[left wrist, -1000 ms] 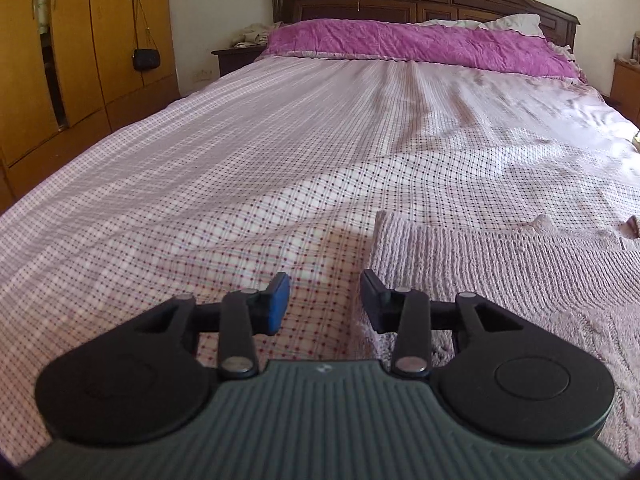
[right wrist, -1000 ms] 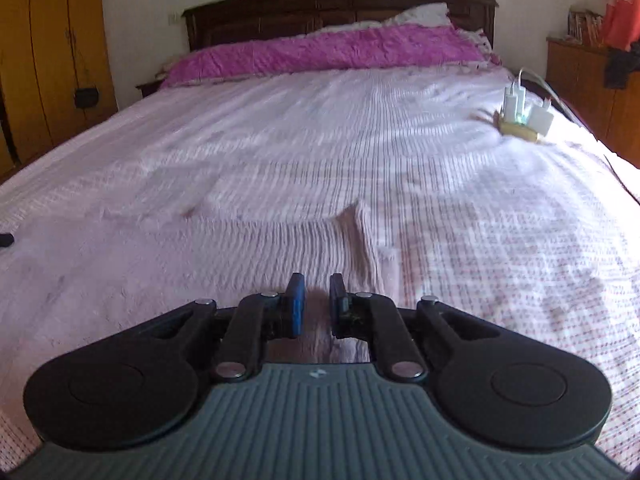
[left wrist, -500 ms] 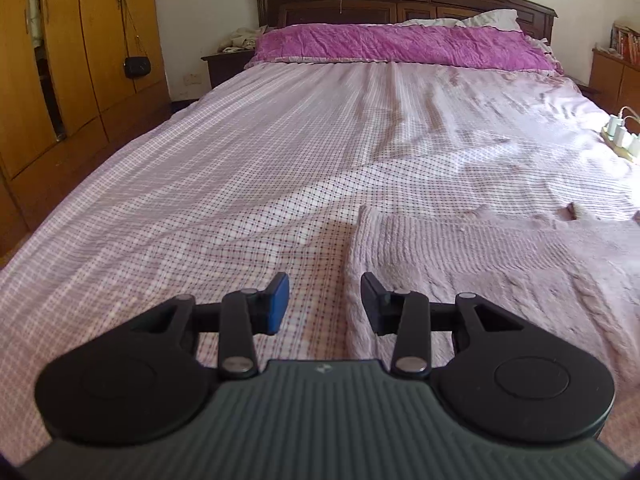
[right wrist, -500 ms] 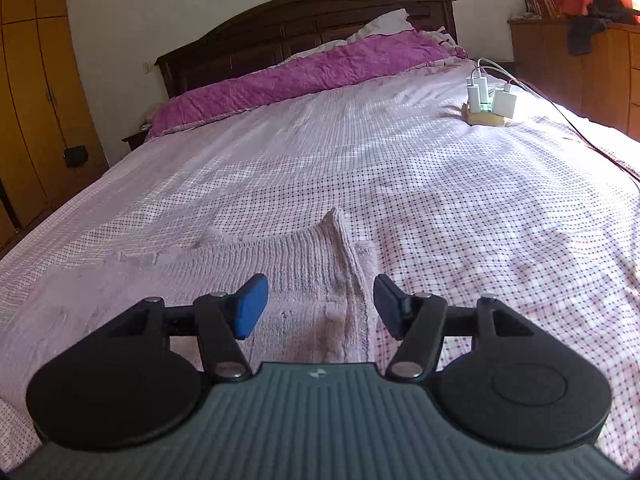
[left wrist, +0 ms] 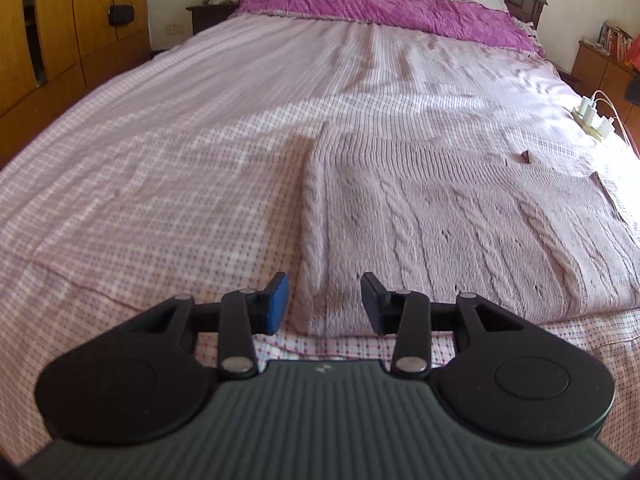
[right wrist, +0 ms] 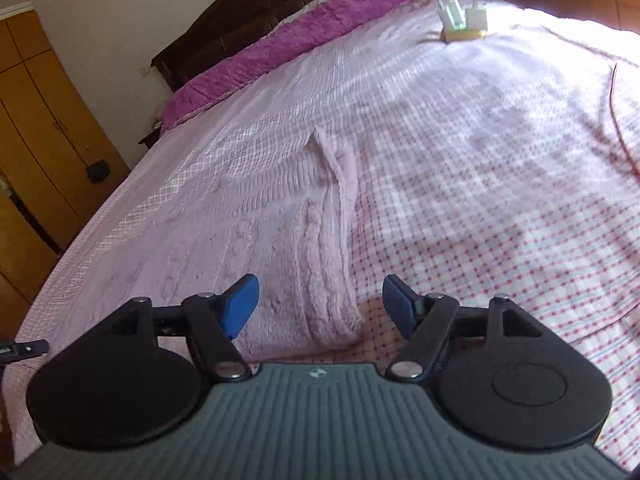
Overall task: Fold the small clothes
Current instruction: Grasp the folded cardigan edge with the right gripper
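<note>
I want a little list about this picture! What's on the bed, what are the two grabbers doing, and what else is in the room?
surface: bed with a pink checked sheet
garment: pale pink knitted sweater, lying flat
left gripper: fingers open, at the sweater's near left corner, holding nothing
right gripper: fingers open, at the sweater's near right corner, holding nothing
pillow: purple, at the headboard
power strip: with white chargers, on the bed's right side
wardrobe: wooden, left of the bed
</note>
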`<action>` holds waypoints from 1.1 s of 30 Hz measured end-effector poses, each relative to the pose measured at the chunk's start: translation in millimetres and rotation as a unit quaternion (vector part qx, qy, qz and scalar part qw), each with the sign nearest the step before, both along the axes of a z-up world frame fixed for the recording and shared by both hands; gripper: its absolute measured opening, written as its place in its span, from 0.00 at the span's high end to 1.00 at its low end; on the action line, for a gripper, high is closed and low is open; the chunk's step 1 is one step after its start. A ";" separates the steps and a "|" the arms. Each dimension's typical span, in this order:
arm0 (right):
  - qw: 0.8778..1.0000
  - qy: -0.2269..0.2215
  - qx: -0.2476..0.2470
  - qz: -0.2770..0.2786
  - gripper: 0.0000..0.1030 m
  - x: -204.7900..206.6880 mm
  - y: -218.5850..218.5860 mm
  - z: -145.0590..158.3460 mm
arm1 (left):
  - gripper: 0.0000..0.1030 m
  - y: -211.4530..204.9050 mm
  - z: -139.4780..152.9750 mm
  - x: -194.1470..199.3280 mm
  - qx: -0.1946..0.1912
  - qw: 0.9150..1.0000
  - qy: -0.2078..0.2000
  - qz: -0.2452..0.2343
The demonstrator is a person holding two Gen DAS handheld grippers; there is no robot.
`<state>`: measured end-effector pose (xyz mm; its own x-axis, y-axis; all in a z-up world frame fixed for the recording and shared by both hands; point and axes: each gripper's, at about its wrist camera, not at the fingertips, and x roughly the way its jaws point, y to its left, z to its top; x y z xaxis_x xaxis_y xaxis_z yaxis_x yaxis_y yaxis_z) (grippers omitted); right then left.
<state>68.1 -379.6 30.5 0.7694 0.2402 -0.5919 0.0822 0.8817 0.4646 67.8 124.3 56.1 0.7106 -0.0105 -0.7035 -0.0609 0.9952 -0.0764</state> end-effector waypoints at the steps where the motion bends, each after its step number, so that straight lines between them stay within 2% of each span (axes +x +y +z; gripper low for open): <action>1: 1.000 0.004 0.018 0.005 0.27 1.5 -1.1 -4.7 | 0.59 -0.4 -3.1 0.2 -0.002 1.000 0.005 0.002; 10: 0.994 -0.009 0.113 0.011 0.27 21.2 2.7 -23.5 | 0.59 -1.4 -16.2 6.5 0.003 1.000 0.027 0.005; 18: 0.978 -0.029 0.207 0.001 0.27 37.2 -5.1 -34.5 | 0.57 -3.3 -18.5 9.4 0.011 0.999 0.030 0.003; 22: 0.971 -0.043 0.232 -0.024 0.27 40.2 -8.4 -39.0 | 0.57 -4.0 -18.4 10.3 0.013 0.999 0.032 0.003; 25: 0.974 -0.044 0.220 -0.036 0.29 45.3 -6.4 -38.9 | 0.57 -5.0 -16.4 10.4 0.017 0.999 0.034 0.003; 26: 0.977 -0.043 0.208 -0.035 0.30 48.4 -4.2 -38.1 | 0.57 -5.2 -15.1 10.2 0.018 0.999 0.034 0.003; 30: 0.986 -0.026 0.162 -0.041 0.65 54.3 1.1 -37.1 | 0.57 -4.9 -7.9 6.8 0.024 0.999 0.028 0.001; 33: 0.984 -0.040 0.166 -0.045 0.69 51.2 0.1 -34.2 | 0.57 -2.9 -2.9 4.8 0.029 0.999 0.025 0.001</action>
